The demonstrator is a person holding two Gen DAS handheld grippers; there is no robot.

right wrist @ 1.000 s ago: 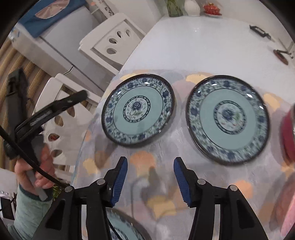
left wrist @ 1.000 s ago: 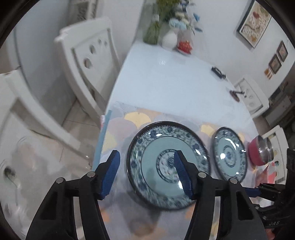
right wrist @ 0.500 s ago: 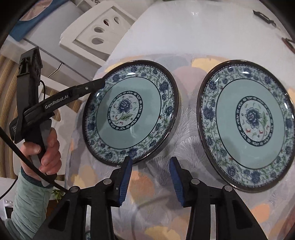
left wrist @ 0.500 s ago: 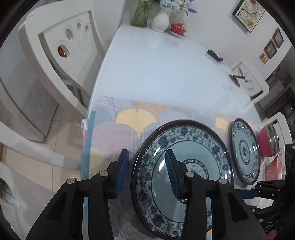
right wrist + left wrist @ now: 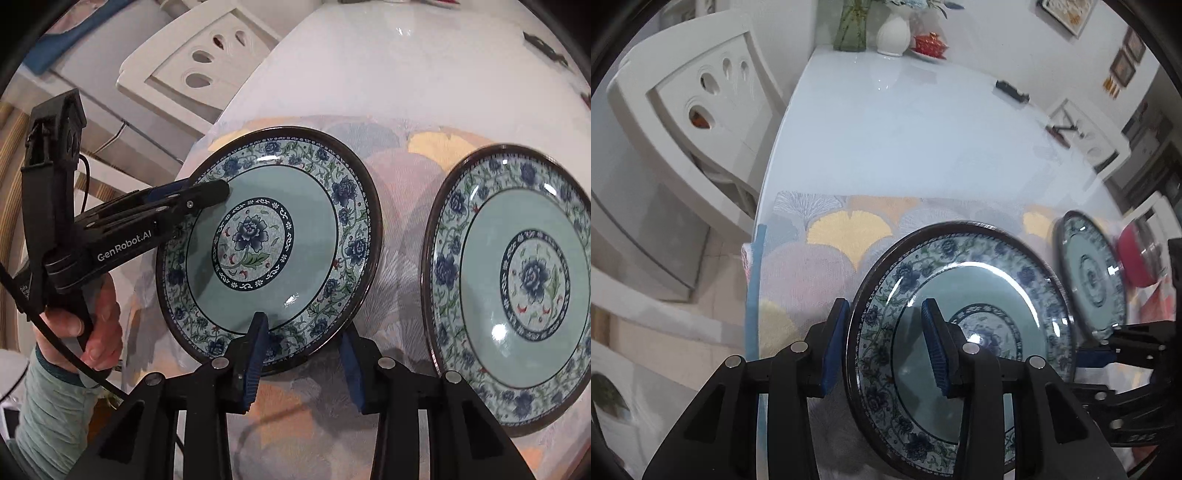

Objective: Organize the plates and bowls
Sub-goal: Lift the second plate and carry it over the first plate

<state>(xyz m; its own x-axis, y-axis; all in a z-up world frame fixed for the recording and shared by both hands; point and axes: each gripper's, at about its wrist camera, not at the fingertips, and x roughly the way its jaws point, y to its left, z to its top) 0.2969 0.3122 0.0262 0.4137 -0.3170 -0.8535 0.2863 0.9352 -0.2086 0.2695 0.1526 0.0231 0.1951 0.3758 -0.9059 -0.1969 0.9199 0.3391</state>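
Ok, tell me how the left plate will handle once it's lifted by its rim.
The plate looks like glazed ceramic: probably rigid, fairly heavy, breakable. Glossy highlights suggest its rim could slip between pads. The left gripper and right gripper have just been closing with its rim between their jaws; two holds should limit tilting.

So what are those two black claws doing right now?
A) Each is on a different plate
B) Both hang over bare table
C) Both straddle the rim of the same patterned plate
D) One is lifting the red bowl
C: the left gripper and the right gripper each have one finger over and one outside the rim of the left plate.
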